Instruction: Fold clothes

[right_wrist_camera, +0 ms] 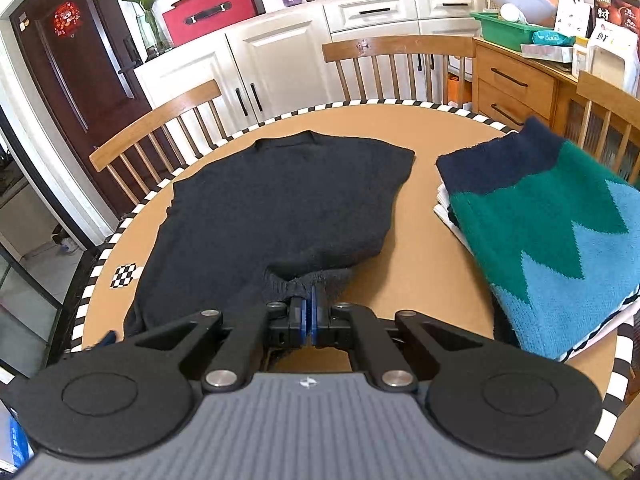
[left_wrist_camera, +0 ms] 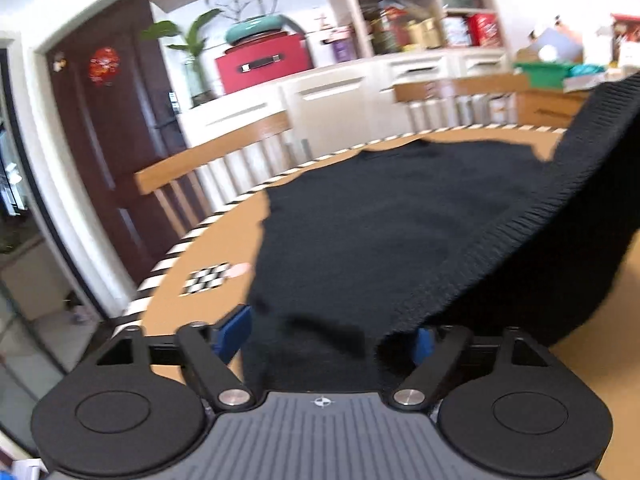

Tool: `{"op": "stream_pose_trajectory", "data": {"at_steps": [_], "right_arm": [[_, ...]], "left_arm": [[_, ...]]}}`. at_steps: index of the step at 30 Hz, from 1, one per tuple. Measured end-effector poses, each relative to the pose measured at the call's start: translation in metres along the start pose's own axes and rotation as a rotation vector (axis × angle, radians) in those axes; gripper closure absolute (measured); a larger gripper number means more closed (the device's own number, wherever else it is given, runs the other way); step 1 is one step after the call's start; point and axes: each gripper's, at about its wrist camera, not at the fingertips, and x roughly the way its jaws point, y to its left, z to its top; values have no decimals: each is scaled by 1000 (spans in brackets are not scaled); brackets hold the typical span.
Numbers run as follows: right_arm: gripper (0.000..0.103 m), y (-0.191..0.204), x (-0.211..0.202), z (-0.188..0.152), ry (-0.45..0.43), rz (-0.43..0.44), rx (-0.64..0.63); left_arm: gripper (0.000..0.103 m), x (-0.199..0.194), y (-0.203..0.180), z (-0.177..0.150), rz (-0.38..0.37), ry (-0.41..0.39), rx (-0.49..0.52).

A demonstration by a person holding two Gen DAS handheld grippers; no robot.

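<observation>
Sweater [right_wrist_camera: 280,200]: your right gripper [right_wrist_camera: 308,316] pinches its hem to lift a fold.
Left gripper [left_wrist_camera: 328,336]: spread wide over cloth, gripping nothing.

A round table [right_wrist_camera: 420,216] edged in black-and-white stripes is ringed by wooden spindle-back chairs [right_wrist_camera: 400,64]. A small checkerboard marker [right_wrist_camera: 124,276] is stuck near its left rim. Behind, a red box [right_wrist_camera: 212,16] is set on white cabinets [right_wrist_camera: 276,68], beside a dark brown door [right_wrist_camera: 72,64].
</observation>
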Motion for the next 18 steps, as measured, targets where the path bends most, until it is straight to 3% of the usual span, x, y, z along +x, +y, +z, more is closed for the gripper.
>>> {"op": "stream_pose_trajectory", "data": {"at_steps": [2, 6, 9, 15, 18], "right_arm": [[101, -1, -2, 1, -10, 2, 3], [102, -3, -1, 2, -27, -8, -4], [102, -8, -1, 2, -34, -21, -1], [102, -21, -9, -2, -37, -71, 13], [102, -30, -10, -5, -23, -94, 43]], "left_arm": [[14, -4, 3, -2, 15, 3, 11], [14, -21, -1, -5, -79, -25, 32], [14, -27, -12, -5, -99, -36, 86], [14, -26, -13, -7, -49, -8, 47], [14, -18, 0, -7, 35, 15, 23]]}}
